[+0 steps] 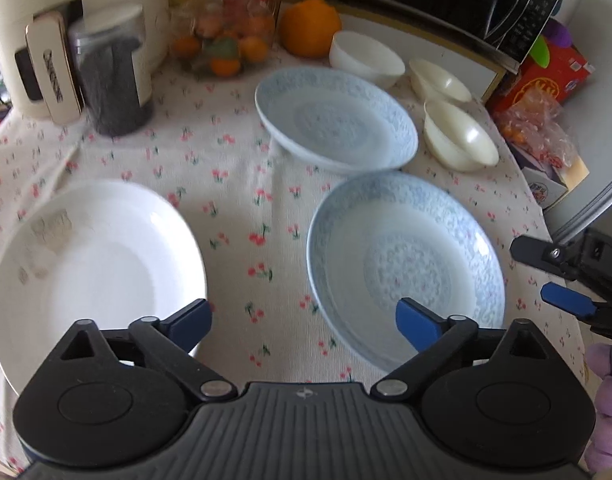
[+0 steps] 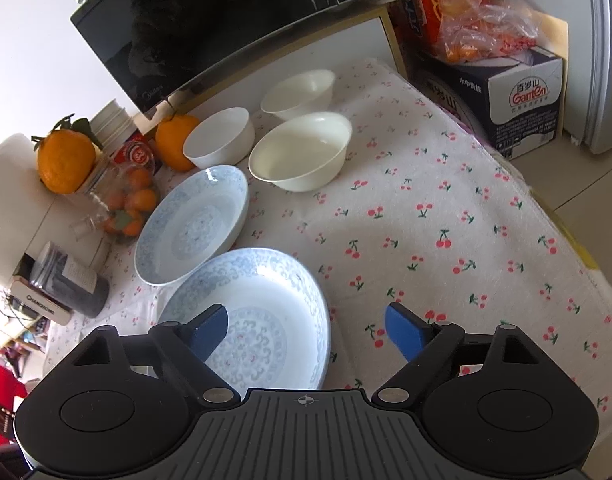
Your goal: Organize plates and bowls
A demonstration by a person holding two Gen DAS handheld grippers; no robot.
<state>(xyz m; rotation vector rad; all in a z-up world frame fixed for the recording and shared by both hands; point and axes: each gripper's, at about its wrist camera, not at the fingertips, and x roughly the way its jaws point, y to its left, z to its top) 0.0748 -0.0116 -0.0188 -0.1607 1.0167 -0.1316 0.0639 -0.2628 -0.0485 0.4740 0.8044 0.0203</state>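
Both grippers hover with fingers apart and empty over the cherry-print bench, the right gripper poised at the nearer blue plate, apparently to stack it with the farther blue plate, white plate and bowls, while the left gripper waits between plates.

Glossy glazed plates on matt cloth

left wrist: high, angled down, from left | right wrist: same, from right | shared: blue plates

three plates, three bowls apart
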